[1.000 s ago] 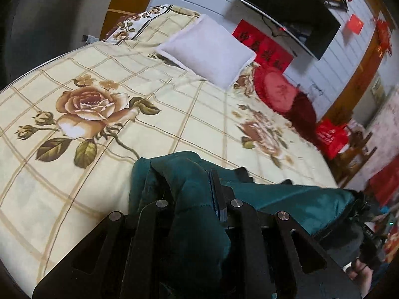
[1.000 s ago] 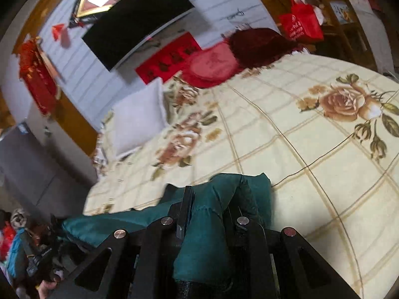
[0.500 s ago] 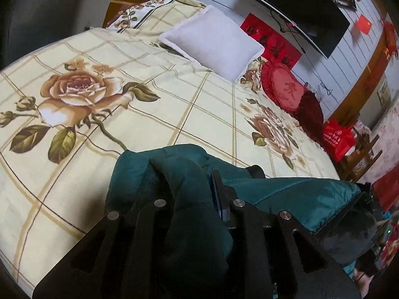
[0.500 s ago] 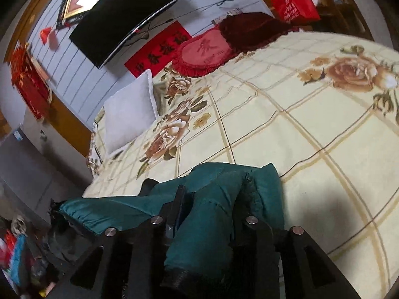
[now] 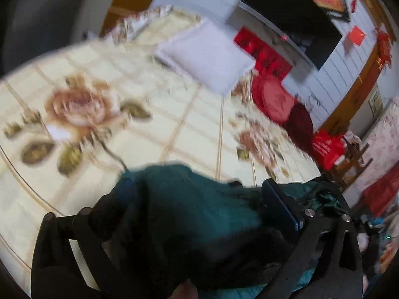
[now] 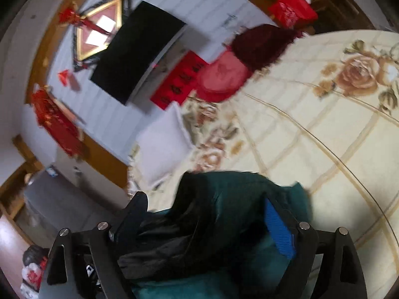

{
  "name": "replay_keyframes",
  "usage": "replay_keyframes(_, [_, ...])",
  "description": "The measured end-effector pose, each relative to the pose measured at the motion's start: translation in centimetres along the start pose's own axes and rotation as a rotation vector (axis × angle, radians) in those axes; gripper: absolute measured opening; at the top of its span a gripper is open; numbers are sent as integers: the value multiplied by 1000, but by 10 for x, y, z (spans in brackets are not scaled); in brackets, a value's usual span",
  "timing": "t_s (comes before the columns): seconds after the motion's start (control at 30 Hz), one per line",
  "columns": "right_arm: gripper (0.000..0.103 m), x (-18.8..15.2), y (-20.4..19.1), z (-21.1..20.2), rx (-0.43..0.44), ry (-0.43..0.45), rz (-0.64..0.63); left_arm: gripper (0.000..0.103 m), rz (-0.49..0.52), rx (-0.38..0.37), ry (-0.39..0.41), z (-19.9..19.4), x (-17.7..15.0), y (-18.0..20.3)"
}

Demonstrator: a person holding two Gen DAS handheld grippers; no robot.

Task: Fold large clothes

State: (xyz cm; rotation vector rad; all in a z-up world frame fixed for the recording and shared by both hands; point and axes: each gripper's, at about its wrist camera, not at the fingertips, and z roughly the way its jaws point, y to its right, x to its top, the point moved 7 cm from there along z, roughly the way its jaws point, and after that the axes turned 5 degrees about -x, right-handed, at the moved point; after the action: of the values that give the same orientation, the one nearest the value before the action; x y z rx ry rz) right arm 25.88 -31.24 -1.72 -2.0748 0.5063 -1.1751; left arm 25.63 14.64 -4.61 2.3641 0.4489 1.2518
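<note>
A dark teal padded garment point(image 5: 189, 199) lies bunched at the near edge of a bed with a cream rose-print cover point(image 5: 194, 129). My left gripper point(image 5: 197, 186) is open, its jaws spread wide on either side of the bunched cloth. In the right wrist view the same garment point(image 6: 232, 199) sits between the spread jaws of my right gripper point(image 6: 207, 201), which is open too. A blue pad shows on the right finger point(image 6: 276, 229). The views are blurred by motion.
A white pillow point(image 5: 204, 54) lies at the head of the bed, with red cushions point(image 5: 274, 99) beside it. A black TV point(image 5: 291, 15) hangs on the white wall. Red bags point(image 5: 326, 147) and furniture stand beyond the bed's right side.
Both grippers were shut on the teal garment and have opened wide, letting go of the cloth. Both cameras have shifted and the views are now blurred.
</note>
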Motion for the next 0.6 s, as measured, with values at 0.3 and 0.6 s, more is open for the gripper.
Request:
replay_keyframes(0.3, [90,-9,-62,-11,-85,96,-351,103,104,-55,80,-11,10,32])
replay_keyframes(0.6, [90,-24,-47,51,-370,-88,-467,103,215,110,-141,62,-13,32])
